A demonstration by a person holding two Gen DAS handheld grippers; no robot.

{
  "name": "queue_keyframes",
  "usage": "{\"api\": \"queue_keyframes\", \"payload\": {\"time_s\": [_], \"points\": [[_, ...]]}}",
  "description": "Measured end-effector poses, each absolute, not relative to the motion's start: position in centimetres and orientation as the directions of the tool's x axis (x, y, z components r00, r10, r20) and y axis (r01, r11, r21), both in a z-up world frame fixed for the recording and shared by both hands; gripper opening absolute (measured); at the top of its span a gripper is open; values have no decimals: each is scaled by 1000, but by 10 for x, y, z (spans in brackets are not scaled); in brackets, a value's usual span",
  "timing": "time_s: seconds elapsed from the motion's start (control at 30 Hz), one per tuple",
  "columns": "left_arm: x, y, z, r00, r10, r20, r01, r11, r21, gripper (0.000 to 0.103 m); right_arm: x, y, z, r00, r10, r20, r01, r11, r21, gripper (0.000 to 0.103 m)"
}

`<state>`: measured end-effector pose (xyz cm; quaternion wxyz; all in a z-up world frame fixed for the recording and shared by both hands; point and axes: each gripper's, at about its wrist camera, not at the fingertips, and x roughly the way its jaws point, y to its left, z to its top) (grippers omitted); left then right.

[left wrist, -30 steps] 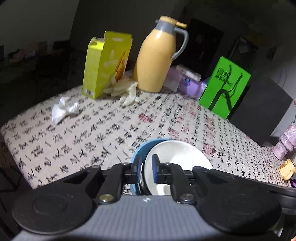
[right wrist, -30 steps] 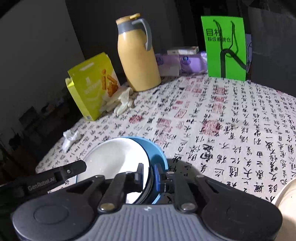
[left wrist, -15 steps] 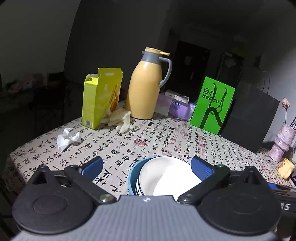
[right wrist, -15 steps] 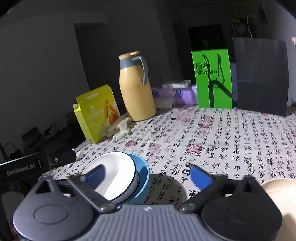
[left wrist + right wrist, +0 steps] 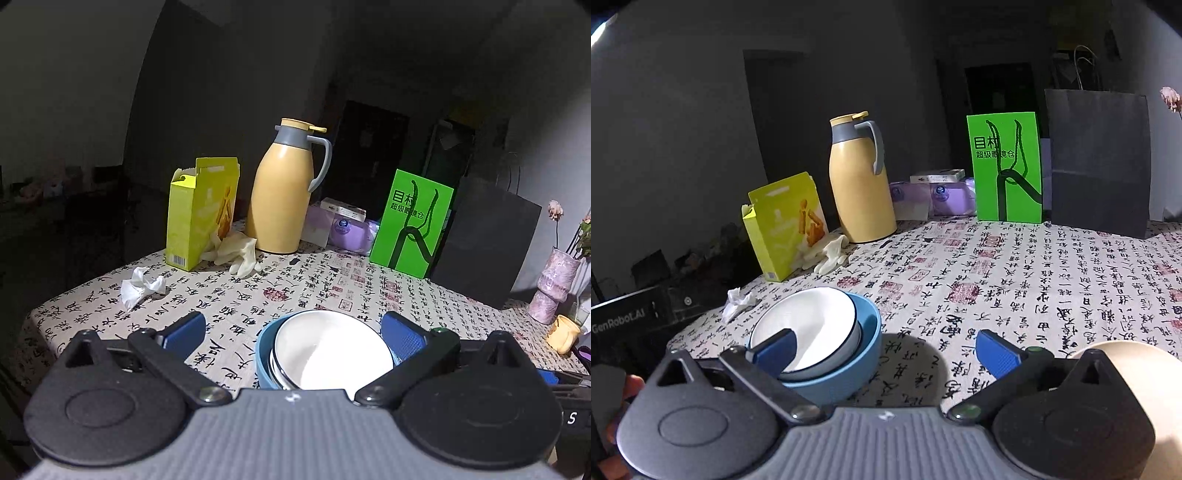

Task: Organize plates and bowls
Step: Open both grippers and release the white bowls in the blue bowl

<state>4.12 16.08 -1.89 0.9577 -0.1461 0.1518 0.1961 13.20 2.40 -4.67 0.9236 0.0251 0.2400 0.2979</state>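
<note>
A white bowl (image 5: 332, 354) sits nested inside a blue bowl (image 5: 264, 354) on the calligraphy-print tablecloth (image 5: 295, 295). Both show in the right wrist view too, the white bowl (image 5: 812, 325) tilted in the blue bowl (image 5: 849, 365). My left gripper (image 5: 291, 332) is open and empty, raised just behind the bowls. My right gripper (image 5: 886, 347) is open and empty, with the bowls at its left finger. A beige bowl or plate (image 5: 1126, 354) peeks out at the right edge, partly hidden by the gripper.
At the back stand a yellow carton (image 5: 201, 214), a yellow thermos jug (image 5: 284, 188), purple tissue packs (image 5: 343, 229), a green paper bag (image 5: 412, 223) and a black bag (image 5: 484, 243). Gloves (image 5: 238, 253) and crumpled tissue (image 5: 142, 288) lie left. A pink vase (image 5: 554, 284) stands right.
Both grippers were shut on the rims of the stacked bowls a second ago. They have opened, let go, and pulled back and up; the bowls rest on the table.
</note>
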Motion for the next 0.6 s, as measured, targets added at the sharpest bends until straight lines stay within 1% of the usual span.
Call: {"api": "queue_keyframes", "payload": {"time_s": [0.37,0.6], "points": [[18,155,-18,893,316,-321,-390,899,-198,103,114,16,-48,710,552,-438,-537,826,170,103],[8,162,-18,904,305,-301,-376,902,-214,103,105,17,-46,717,535,-447,-540,831,129,103]]}}
